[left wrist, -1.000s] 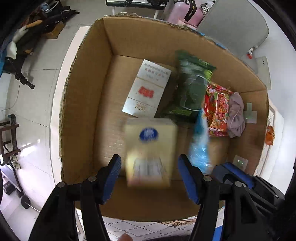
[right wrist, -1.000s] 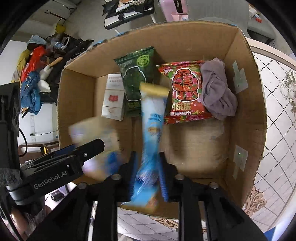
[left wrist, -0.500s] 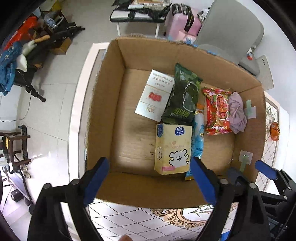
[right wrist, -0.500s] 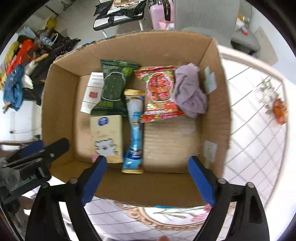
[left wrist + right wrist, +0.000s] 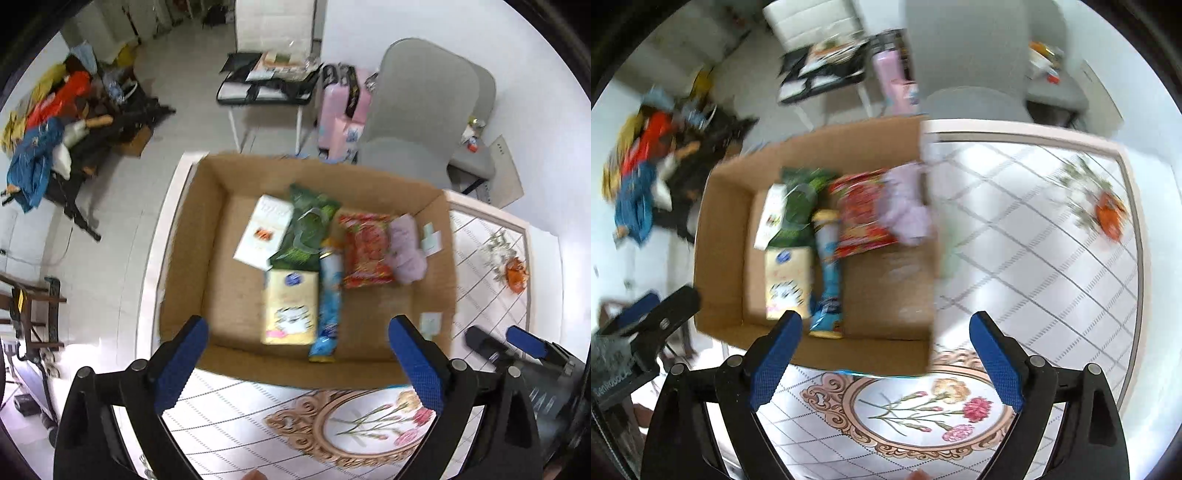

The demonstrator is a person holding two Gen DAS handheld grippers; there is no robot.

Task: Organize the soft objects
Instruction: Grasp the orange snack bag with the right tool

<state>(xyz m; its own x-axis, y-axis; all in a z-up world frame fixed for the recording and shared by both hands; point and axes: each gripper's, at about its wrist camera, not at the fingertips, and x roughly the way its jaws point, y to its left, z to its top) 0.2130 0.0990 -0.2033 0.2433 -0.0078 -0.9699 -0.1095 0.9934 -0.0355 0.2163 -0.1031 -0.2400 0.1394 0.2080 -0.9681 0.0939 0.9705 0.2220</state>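
An open cardboard box (image 5: 184, 280) (image 5: 720, 236) stands at the table's far left. Inside lie a yellow tissue pack (image 5: 290, 306) (image 5: 786, 280), a long blue snack bag (image 5: 328, 306) (image 5: 829, 273), a green bag (image 5: 308, 232) (image 5: 799, 210), a red bag (image 5: 365, 249) (image 5: 862, 218), a purple cloth (image 5: 406, 251) (image 5: 908, 206) and a white pack (image 5: 264, 230) (image 5: 772, 216). My left gripper (image 5: 297, 365) is open and empty above the box's near wall. My right gripper (image 5: 886, 362) is open and empty over the table, near the box's near right corner.
The table (image 5: 1015, 258) has a diamond grid and flower pattern. A small orange object (image 5: 515, 275) (image 5: 1110, 218) lies at its far right. Grey chairs (image 5: 417, 107) and a pink suitcase (image 5: 341, 110) stand behind. Clutter (image 5: 44, 144) lies on the floor at left.
Both grippers let go of their packs, which now lie in the box. Both have opened wide and pulled back and up; the right one has swung to the right over the table.
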